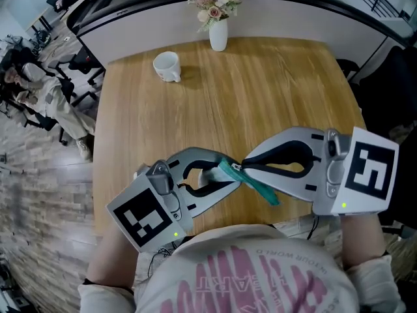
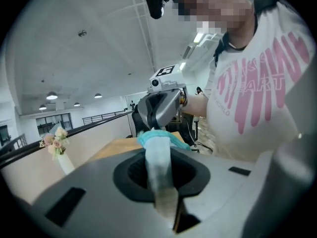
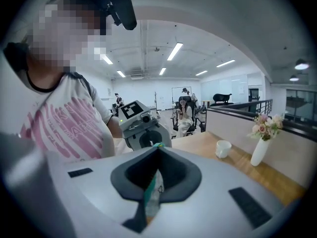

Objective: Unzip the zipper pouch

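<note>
The left gripper [image 1: 229, 177] and the right gripper [image 1: 249, 166] are held just in front of the chest. Their tips are turned toward each other and almost meet, and both are tilted slightly downward. Each pair of jaws is closed on the teal pouch [image 1: 260, 189], which is pinched from opposite sides. The marker cubes are carried at the outer ends, facing up. The left forearm [image 1: 107, 263] is seen at the lower left and the right forearm [image 1: 359, 240] at the lower right.
</note>
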The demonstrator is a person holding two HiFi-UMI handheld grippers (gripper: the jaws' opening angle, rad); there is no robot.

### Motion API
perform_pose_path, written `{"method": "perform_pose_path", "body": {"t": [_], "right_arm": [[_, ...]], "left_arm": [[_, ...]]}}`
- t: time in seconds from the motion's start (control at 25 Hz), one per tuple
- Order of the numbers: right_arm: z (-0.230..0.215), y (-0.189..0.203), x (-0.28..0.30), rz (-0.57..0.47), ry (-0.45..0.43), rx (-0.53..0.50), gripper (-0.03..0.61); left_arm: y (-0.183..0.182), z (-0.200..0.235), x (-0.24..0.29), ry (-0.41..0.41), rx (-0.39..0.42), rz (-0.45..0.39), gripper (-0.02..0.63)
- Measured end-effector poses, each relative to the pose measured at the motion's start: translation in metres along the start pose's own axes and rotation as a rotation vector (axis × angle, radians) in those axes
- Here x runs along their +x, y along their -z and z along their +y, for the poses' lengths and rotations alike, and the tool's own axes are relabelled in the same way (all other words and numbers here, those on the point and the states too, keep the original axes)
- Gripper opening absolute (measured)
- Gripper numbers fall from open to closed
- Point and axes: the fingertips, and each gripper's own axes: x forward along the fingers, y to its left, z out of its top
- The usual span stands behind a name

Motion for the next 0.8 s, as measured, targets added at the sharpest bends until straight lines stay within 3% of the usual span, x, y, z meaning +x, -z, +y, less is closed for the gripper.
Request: {"method": "perform_pose_path", "body": {"t": [0.2, 0.44, 0.8], "right_arm": [[-0.002, -0.005, -0.002, -0.017, 0.015, -0.091, -0.003], [-0.006, 0.001, -0.003, 0.037, 0.052, -0.216, -0.003], [-0.035, 0.016, 0.011, 0.116, 0.241, -0.618, -0.005]], "left_arm": [[-0.008, 0.007, -0.001, 0.045, -0.174, -0.124, 0.015], [0.002, 0.02, 0.001, 0.06, -0.381, -0.151, 0.006], [0.024, 0.06, -0.004, -0.113, -0.561, -0.157, 0.006]]}}
